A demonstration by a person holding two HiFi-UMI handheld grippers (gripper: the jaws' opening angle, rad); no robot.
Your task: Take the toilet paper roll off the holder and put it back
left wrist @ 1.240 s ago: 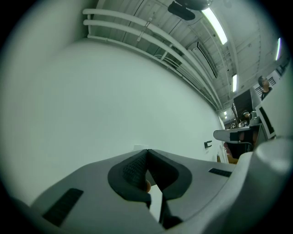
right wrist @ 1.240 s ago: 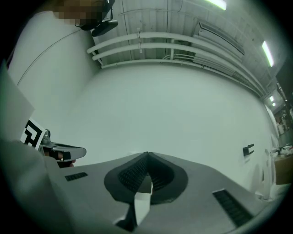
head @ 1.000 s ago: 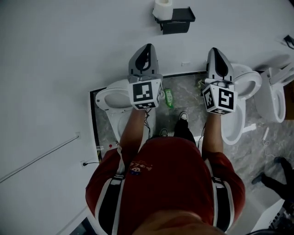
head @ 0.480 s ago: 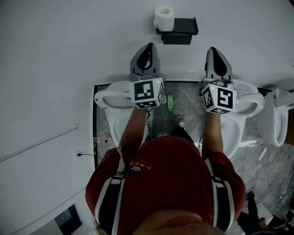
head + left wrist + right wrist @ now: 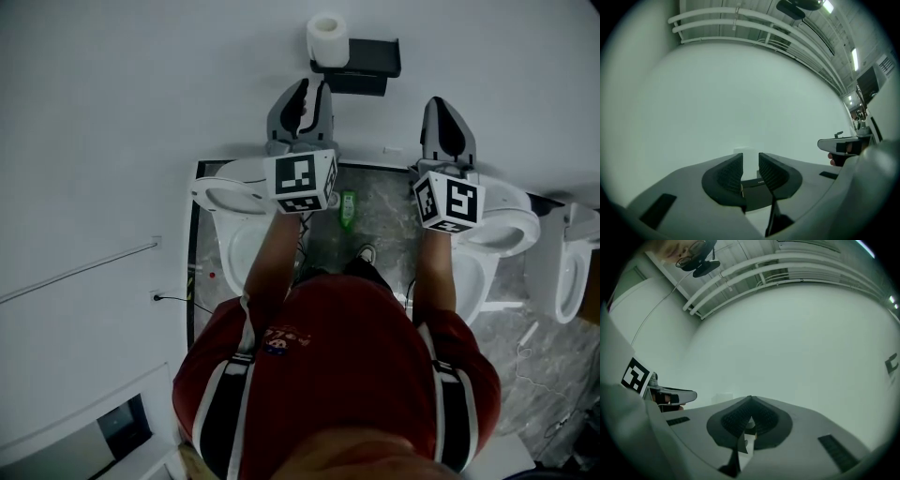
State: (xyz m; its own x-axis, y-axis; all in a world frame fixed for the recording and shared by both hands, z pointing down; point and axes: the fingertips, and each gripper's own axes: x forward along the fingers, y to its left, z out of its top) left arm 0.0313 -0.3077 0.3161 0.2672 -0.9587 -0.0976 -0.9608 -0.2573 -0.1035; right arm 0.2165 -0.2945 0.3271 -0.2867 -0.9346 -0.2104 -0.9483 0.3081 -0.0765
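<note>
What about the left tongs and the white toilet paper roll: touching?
Apart. Head view: bare wall separates the white toilet paper roll from the left tongs, which have just been opening, empty.

Paper roll (image 5: 327, 39) soft, white; holder (image 5: 373, 56) matt black plastic; toilet (image 5: 212, 191) glossy ceramic.

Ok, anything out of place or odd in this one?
Nothing spilled or damaged. The toilet paper roll stands upright at the left end of the black holder. One small green object lies loose on the floor.
</note>
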